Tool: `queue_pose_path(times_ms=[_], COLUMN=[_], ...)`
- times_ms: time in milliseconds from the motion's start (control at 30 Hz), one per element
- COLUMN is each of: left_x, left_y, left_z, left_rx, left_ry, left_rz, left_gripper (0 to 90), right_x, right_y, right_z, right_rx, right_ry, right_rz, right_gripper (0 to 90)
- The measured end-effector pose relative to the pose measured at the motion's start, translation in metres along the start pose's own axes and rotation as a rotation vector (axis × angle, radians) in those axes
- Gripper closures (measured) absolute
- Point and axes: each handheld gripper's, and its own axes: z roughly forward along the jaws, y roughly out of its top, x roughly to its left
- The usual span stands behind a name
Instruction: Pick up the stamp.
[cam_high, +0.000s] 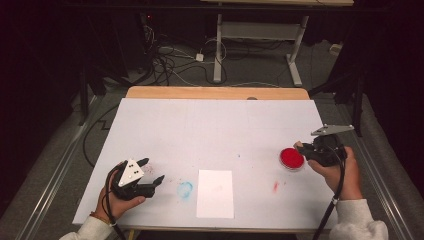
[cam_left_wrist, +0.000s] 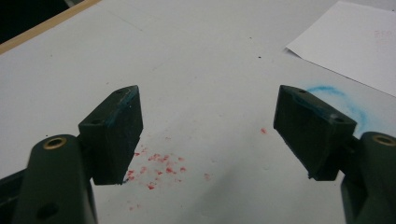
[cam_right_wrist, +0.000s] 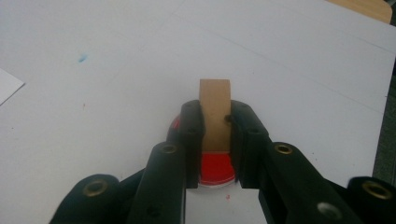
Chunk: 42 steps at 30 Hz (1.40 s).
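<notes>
A round red ink pad (cam_high: 291, 158) lies on the white table cover (cam_high: 215, 130) at the right. My right gripper (cam_high: 306, 149) hovers at its right edge, shut on a small tan wooden block (cam_right_wrist: 215, 93). In the right gripper view the block stands upright between the jaws, with the red pad (cam_right_wrist: 215, 170) directly under it. A white sheet of paper (cam_high: 215, 193) lies near the front middle. My left gripper (cam_high: 152, 170) rests at the front left, open with nothing between its jaws (cam_left_wrist: 210, 126).
A blue smear (cam_high: 185, 189) marks the cover just left of the paper, beside my left gripper's right jaw (cam_left_wrist: 336, 95). Red specks (cam_left_wrist: 159, 165) lie under the left gripper, and a red streak (cam_high: 275, 186) lies below the pad. The table's wooden edge (cam_high: 215, 92) runs along the back.
</notes>
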Motion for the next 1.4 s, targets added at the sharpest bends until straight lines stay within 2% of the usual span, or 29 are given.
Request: queue_pose_path(times_ms=[100, 533, 700, 1067, 1233, 1400], left_x=[0.0, 0.0, 0.0, -0.001, 0.0, -0.001], left_y=[0.0, -0.001, 0.0, 0.0, -0.001, 0.0], left_z=[0.0, 0.001, 0.001, 0.001, 0.001, 0.002], left_rx=[0.003, 0.011, 0.01, 0.016, 0.012, 0.015], left_ry=[-0.001, 0.003, 0.001, 0.004, 0.01, 0.005], left_rz=[0.0, 0.002, 0.005, 0.008, -0.003, 0.001], left_gripper=[23.1, 23.1, 23.1, 23.0, 22.8, 22.8], right_x=[-0.001, 0.003, 0.005, 0.005, 0.003, 0.004], right_y=[0.001, 0.007, 0.004, -0.008, -0.01, -0.01], right_z=[-0.004, 0.0, 0.02, 0.058, 0.061, 0.062], right_rx=[-0.009, -0.01, 0.061, 0.204, 0.21, 0.216], right_ry=[0.001, 0.004, -0.006, 0.017, 0.022, 0.015], right_rz=[0.0, -0.017, -0.036, -0.024, -0.006, -0.015], right_gripper=[76.2, 76.2, 76.2, 76.3, 76.3, 76.3])
